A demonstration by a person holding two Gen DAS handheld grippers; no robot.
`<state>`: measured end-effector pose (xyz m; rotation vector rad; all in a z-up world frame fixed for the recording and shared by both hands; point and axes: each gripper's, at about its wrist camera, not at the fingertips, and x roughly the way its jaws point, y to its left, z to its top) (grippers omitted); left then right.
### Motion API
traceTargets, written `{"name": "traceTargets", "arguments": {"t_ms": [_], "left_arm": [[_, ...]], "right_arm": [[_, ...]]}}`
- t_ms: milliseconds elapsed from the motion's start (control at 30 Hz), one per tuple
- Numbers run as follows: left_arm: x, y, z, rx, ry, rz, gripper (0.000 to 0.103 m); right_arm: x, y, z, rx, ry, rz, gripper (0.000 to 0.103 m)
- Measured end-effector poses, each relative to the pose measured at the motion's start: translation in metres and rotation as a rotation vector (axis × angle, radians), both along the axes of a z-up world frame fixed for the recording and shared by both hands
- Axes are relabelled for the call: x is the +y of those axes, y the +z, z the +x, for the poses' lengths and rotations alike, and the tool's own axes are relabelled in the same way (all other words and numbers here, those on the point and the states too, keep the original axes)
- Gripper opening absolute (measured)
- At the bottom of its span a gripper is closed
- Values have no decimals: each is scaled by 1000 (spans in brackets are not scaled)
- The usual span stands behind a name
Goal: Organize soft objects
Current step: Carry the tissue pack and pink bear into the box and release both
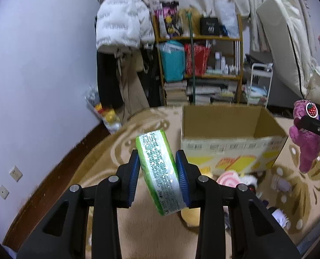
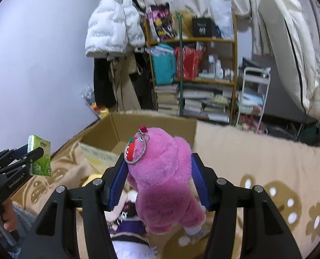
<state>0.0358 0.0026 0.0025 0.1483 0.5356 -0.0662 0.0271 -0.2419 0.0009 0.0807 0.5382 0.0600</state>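
**Both grippers loaded, held above the rug by the open box**

My left gripper (image 1: 159,173) points forward and slightly down, its blue pads pinching a green tissue pack (image 1: 156,172) by its two broad faces; the pack sits tilted between them, its glossy printed side catching the light. In the right wrist view I can see that same gripper (image 2: 33,157) off at the left edge, with a hand (image 2: 3,215) wrapped around its grip.

My right gripper (image 2: 160,179) is tipped down the same way and squeezes a pink plush bear (image 2: 164,172) across its body, with its legs hanging down below the pads. A strawberry charm (image 2: 131,151) on a metal ring (image 2: 138,151) hangs at its head. From the left wrist view the bear (image 1: 304,142) dangles at the right edge, clear of the rug.

The cardboard box (image 1: 231,138) stands open on the patterned rug (image 1: 121,146), just ahead of both grippers. What I can see of its inside looks bare; the rest is hidden.

More soft toys (image 1: 235,178) lie on the rug in front of the box, too blurred to make out.
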Motion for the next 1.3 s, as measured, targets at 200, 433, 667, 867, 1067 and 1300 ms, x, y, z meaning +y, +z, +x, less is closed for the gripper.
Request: {"name": "traceTargets", "arguments": {"t_ms": [200,433,667,867,1067,1300], "left_arm": [[-6,26,3,-69,-14,-16,32],[-20,48,24,-131,-38,-11,32],[-34,54,53,-165,-74,-14,32],[-51,50,80,-184,-111,3,32],[-56,37,99,-137,-125,-36,32],[-60,18,112,-93,-156,-57,32]], "right_arm": [[3,27,1,-94,-13,-15,60],[0,38,19,-126,-34,-6,60],[-5,42,44,-153,-49,4,60],[-8,34,64,-146,-45,29,61],[-13,18,77,-153,-18,89,61],[-17,-4,96,-121,2,123,61]]}}
